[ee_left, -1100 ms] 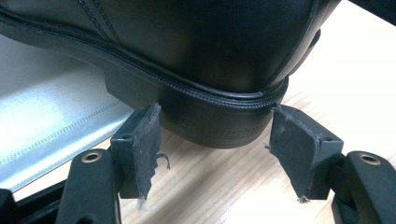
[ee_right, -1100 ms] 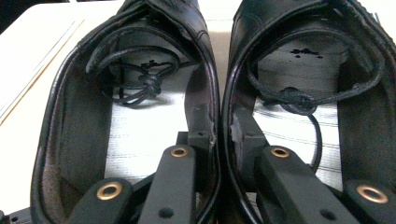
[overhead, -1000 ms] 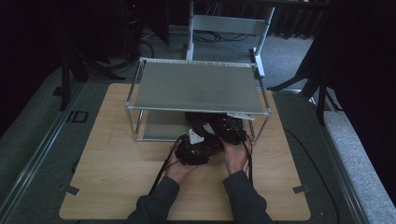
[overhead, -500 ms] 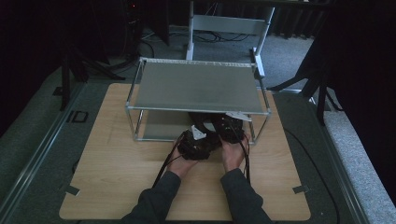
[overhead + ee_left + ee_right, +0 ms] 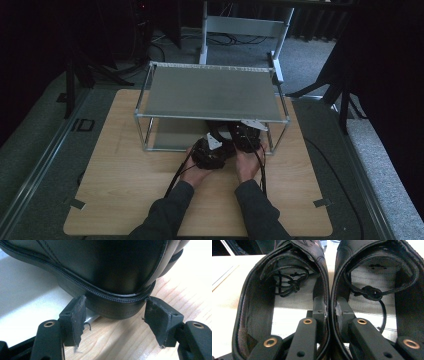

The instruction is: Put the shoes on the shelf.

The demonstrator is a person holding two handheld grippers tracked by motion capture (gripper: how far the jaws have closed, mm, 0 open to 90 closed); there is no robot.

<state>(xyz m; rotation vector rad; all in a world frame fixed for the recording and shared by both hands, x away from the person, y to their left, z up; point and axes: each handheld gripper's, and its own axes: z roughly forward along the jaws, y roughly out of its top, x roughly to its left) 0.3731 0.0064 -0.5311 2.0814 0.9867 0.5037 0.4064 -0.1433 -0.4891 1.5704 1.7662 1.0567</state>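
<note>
Black leather shoes (image 5: 327, 290), paired, under grey metal rack (image 5: 212, 92) at 12 o'clock on wooden tabletop (image 5: 125, 190). Right gripper (image 5: 330, 312) jaws pinching both inner collars together. Left gripper (image 5: 115, 312) jaws open, straddling heel, not clamped. Risk: thin pinch slipping, one shoe dropping.

The rack's top shelf (image 5: 212, 92) hides the shoes and both grippers' jaws in the high view. In the left gripper view, the black shoe (image 5: 105, 267) is cut off at twelve o'clock.

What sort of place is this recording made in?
Probably a lab or studio set up for recording: a wooden table on grey carpet, dark stands and cables around it, and a metal shelf rack as the prop.
</note>
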